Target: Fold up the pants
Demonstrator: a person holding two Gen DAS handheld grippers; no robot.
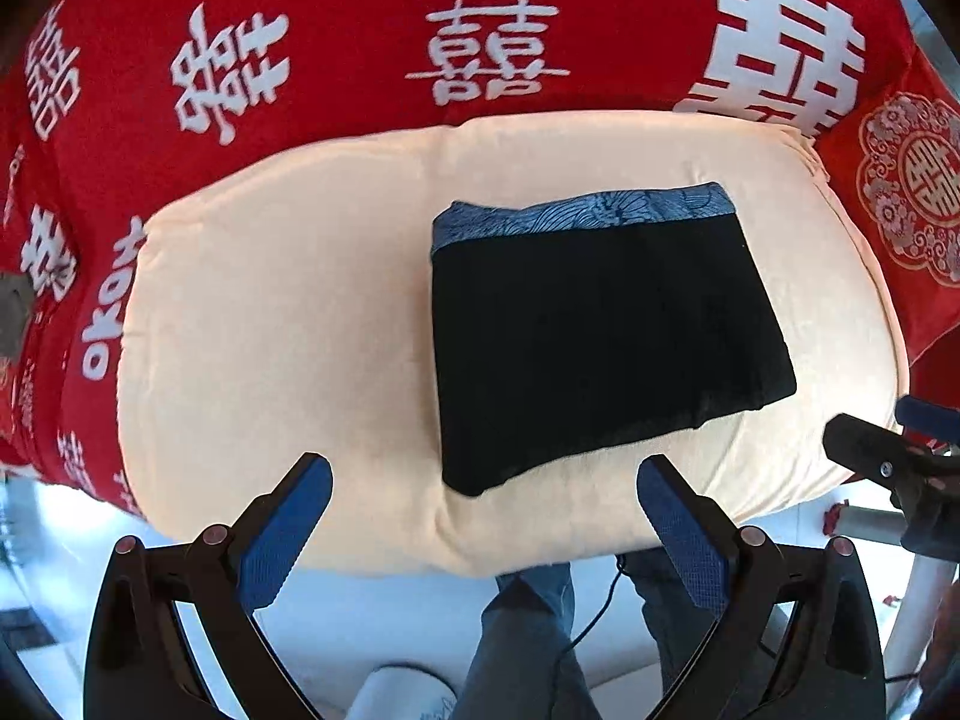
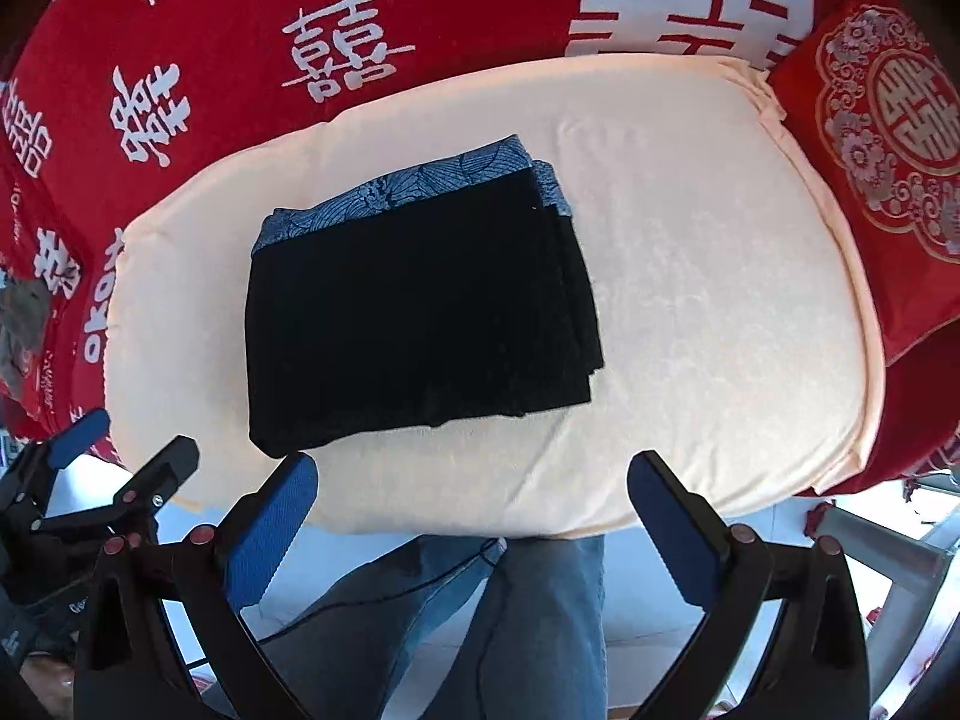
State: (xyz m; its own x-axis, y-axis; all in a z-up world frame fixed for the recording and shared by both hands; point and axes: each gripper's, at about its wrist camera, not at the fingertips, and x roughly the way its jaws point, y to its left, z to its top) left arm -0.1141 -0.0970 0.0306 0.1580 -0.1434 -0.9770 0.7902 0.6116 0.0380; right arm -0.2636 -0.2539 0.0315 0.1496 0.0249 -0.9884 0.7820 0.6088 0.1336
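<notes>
The black pants point(image 1: 600, 336) with a blue patterned waistband lie folded into a compact rectangle on a cream pad point(image 1: 288, 312). They also show in the right wrist view point(image 2: 414, 312), left of the pad's point(image 2: 708, 312) middle. My left gripper point(image 1: 483, 480) is open and empty, held above the pad's near edge, just short of the pants. My right gripper point(image 2: 471, 477) is open and empty, also above the near edge. Each gripper shows at the side of the other's view: the right one point(image 1: 888, 456), the left one point(image 2: 120, 462).
The pad lies on a red cloth with white characters point(image 1: 336, 48). A red embroidered cushion point(image 2: 888, 138) sits at the right. A grey object point(image 2: 24, 324) lies at the left edge. The person's jeans legs point(image 2: 528, 612) and white floor show below.
</notes>
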